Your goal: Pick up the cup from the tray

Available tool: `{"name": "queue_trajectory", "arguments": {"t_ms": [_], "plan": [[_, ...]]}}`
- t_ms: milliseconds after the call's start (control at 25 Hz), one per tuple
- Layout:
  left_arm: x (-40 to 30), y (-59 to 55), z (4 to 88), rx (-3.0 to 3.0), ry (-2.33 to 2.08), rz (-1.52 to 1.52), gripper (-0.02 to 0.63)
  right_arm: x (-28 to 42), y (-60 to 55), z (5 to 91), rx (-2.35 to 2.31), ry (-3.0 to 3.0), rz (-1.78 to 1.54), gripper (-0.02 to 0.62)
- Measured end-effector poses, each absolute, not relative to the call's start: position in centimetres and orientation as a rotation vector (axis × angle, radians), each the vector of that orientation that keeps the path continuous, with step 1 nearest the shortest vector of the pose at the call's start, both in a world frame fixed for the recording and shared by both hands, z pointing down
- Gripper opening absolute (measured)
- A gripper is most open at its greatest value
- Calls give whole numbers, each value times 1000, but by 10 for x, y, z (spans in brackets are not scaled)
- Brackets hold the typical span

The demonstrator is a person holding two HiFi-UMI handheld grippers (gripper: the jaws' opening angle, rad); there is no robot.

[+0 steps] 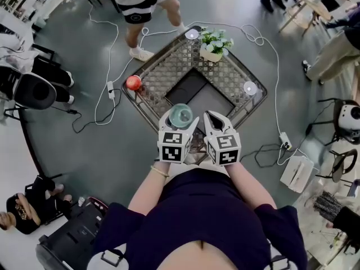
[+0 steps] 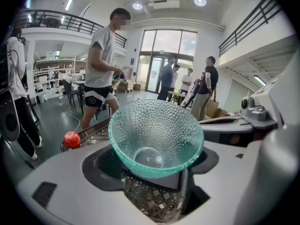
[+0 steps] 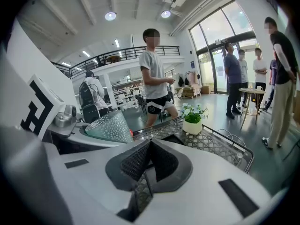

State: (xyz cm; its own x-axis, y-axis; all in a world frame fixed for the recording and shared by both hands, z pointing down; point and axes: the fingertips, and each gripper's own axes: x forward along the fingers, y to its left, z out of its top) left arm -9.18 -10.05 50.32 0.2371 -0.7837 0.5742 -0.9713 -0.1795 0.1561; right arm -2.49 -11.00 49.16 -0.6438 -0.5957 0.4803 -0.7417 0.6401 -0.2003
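Observation:
A teal dimpled glass cup hangs above the near edge of a dark square tray, and my left gripper is shut on its base. In the left gripper view the cup fills the middle, its mouth tipped toward the camera, with the left gripper clamped under it. My right gripper hovers just to the right of the cup, shut with nothing in it. In the right gripper view the right gripper has its dark pads meeting, and the cup shows to the left.
The tray lies in a metal mesh table. On the table are a red apple at the left corner, a potted plant at the far corner and two small white discs. Cables run over the floor. A person stands beyond the table.

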Motion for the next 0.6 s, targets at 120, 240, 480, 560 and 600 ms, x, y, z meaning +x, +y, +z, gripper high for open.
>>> {"name": "queue_trajectory", "arguments": {"t_ms": [120,240,480,560,600], "plan": [[-92,-99,505,2019,-1598,502,379,-23,-110,492,1068,-2488,542,9],[-93,-99,506,2015,-1599,506,379,-22,-110,492,1070,-2485,539,9],[-94,-99,509,2015,-1596,517,379,-23,-109,495,1067,-2481,543,9],[-94,-98,509,2017,-1594,519,379,-24,-109,495,1067,-2481,541,9],[-94,-97,509,2017,-1593,519,380,-24,-108,495,1067,-2481,540,9]]}}
